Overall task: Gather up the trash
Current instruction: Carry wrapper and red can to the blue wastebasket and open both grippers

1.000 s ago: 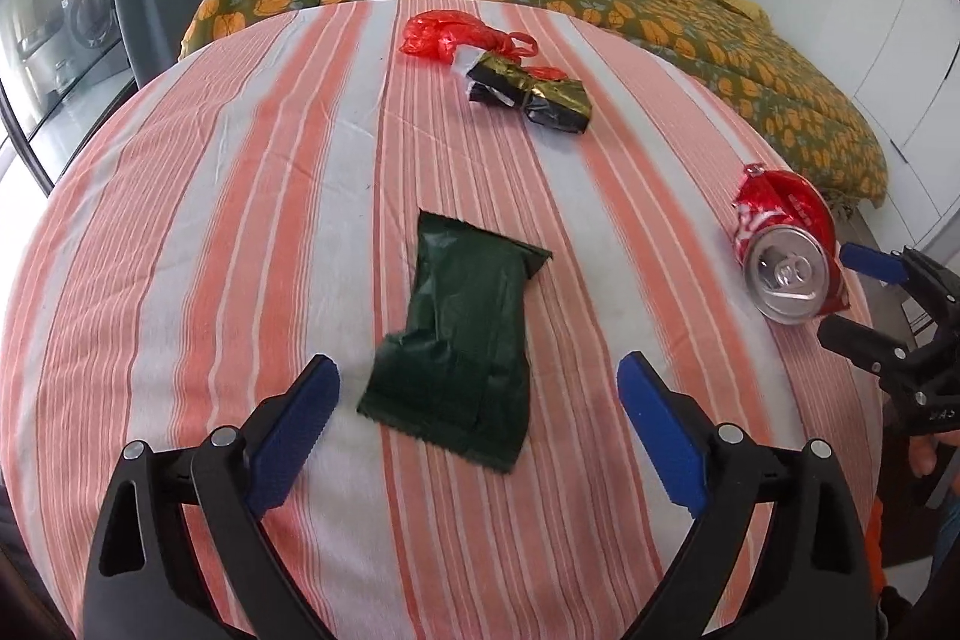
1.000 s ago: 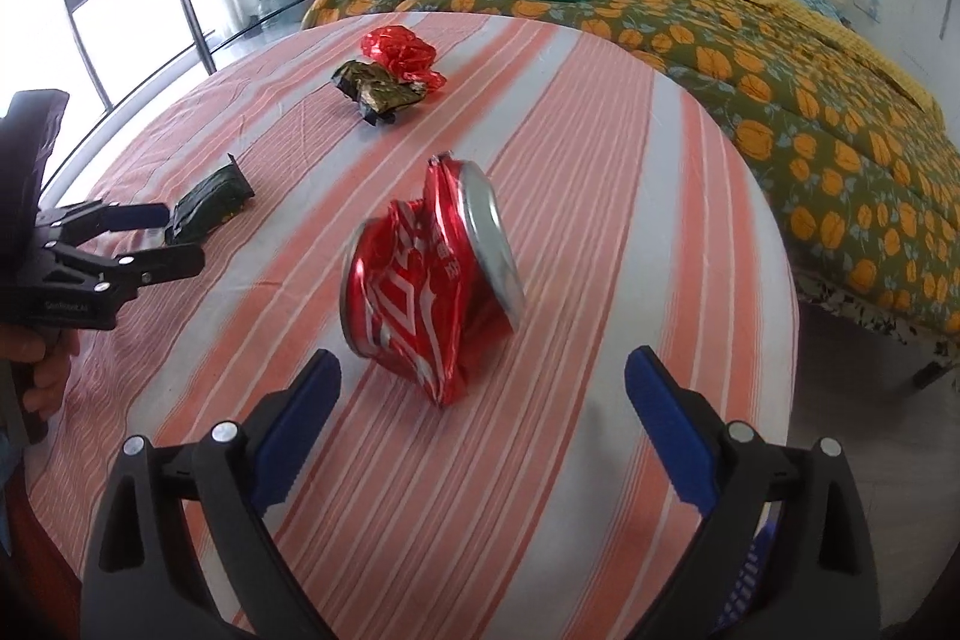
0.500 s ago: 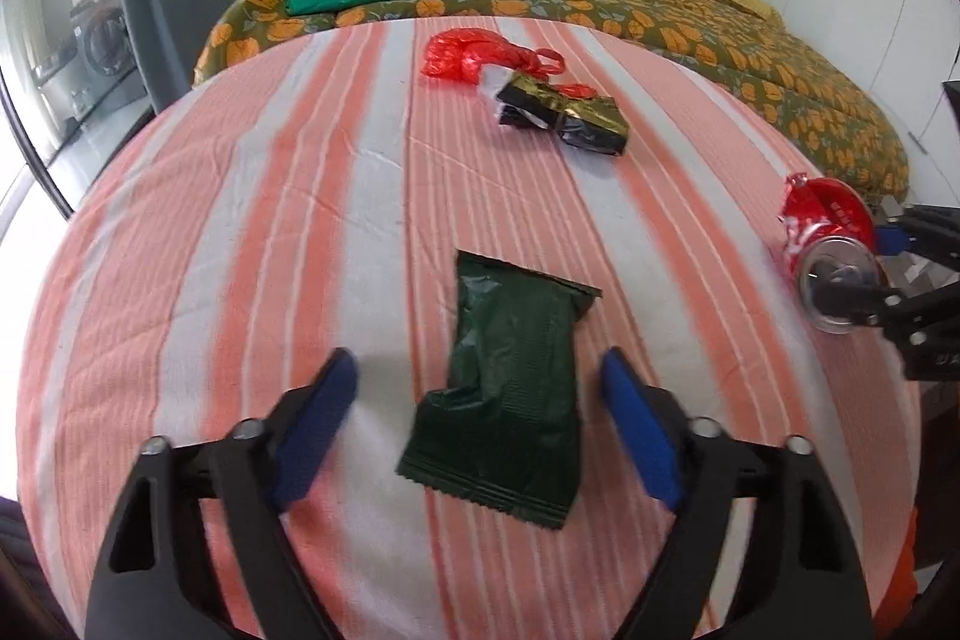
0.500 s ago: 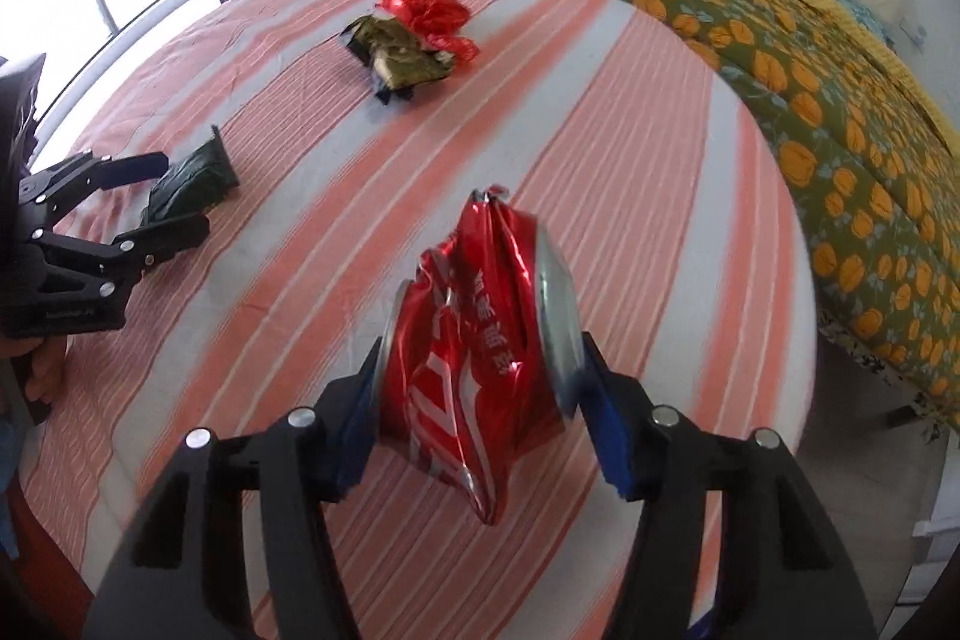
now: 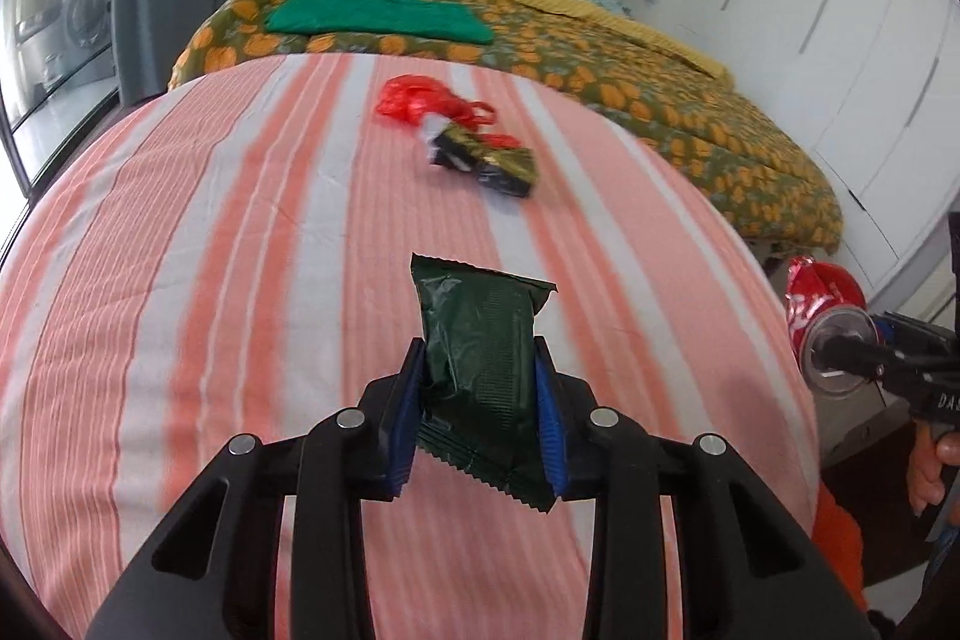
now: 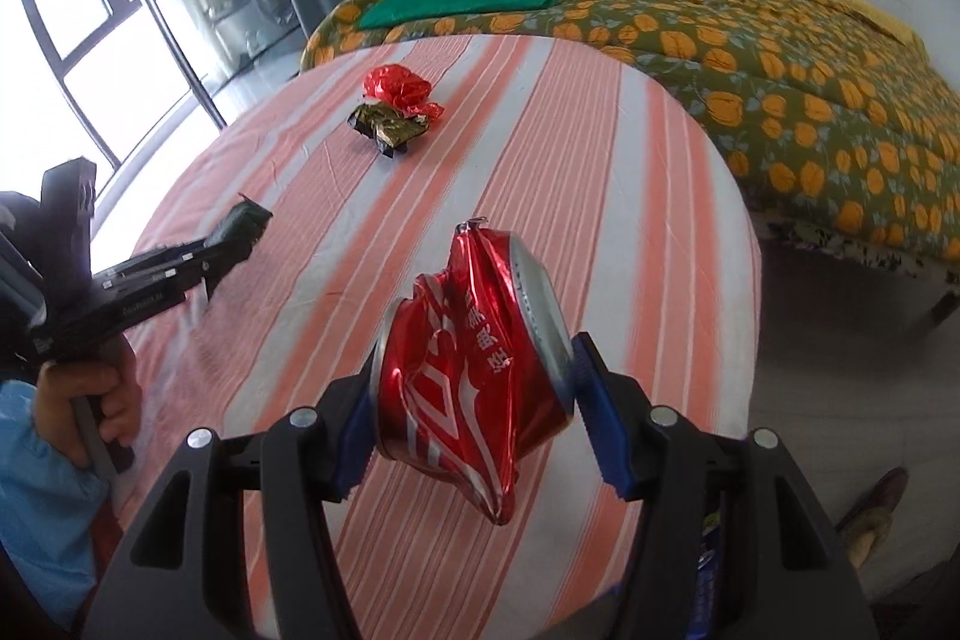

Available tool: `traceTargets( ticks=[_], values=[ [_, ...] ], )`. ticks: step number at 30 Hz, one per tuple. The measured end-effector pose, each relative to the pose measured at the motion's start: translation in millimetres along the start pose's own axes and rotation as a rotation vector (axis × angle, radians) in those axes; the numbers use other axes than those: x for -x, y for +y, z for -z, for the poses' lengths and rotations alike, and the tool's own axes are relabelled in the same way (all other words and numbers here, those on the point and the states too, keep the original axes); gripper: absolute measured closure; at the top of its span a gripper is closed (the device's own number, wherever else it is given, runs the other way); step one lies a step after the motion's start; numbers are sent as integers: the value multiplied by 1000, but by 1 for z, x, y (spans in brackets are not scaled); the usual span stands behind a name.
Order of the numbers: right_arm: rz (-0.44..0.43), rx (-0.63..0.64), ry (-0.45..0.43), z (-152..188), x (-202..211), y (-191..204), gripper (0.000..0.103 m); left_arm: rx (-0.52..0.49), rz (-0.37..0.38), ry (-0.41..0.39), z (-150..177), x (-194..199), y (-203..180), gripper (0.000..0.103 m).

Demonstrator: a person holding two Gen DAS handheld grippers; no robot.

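Left wrist: left tool [image 5: 480,400] just clamped on dark wrapper [image 5: 480,340], light, crinkly, mid-body hold; right tool [image 6: 474,400] clamps crushed can [image 6: 474,364], probably slippery.

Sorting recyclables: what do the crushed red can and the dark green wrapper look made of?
Crushed red can: thin glossy painted metal, probably aluminium; sharp dents, bare silver end. Dark green wrapper: thin, slightly shiny plastic film, apparently; crinkles, zigzag sealed edge.

Dark green wrapper [image 5: 477,358] pinched upright, off cloth. Crushed red can [image 6: 474,370] clamped sideways. Red bag [image 6: 397,87] touching black-gold wrapper [image 6: 389,128], far end.
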State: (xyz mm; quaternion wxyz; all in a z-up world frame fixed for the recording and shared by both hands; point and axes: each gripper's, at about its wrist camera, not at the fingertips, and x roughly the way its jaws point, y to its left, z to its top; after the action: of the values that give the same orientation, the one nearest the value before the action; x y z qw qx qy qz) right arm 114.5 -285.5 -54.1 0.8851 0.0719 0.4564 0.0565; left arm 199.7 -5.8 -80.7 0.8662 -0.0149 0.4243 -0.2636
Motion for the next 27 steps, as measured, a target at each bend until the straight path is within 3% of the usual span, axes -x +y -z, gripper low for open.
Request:
traceTargets(
  ticks=[6,13,17,22,27],
  values=[
    [-52,-94,-41,21,31,-31,45,-19,82,-11,24,21,-57,70],
    [-56,-194,-68,59,63,-97,45,-102,194,21,44,19,-170,70],
    [32,-227,-69,84,76,-142,45,-179,273,87,55,-1,-247,70],
    [93,-355,-41,115,65,-207,45,-251,310,177,81,-42,-326,70],
    [115,-441,-3,142,45,-255,45,-257,301,256,109,-97,-368,70]
  ],
)
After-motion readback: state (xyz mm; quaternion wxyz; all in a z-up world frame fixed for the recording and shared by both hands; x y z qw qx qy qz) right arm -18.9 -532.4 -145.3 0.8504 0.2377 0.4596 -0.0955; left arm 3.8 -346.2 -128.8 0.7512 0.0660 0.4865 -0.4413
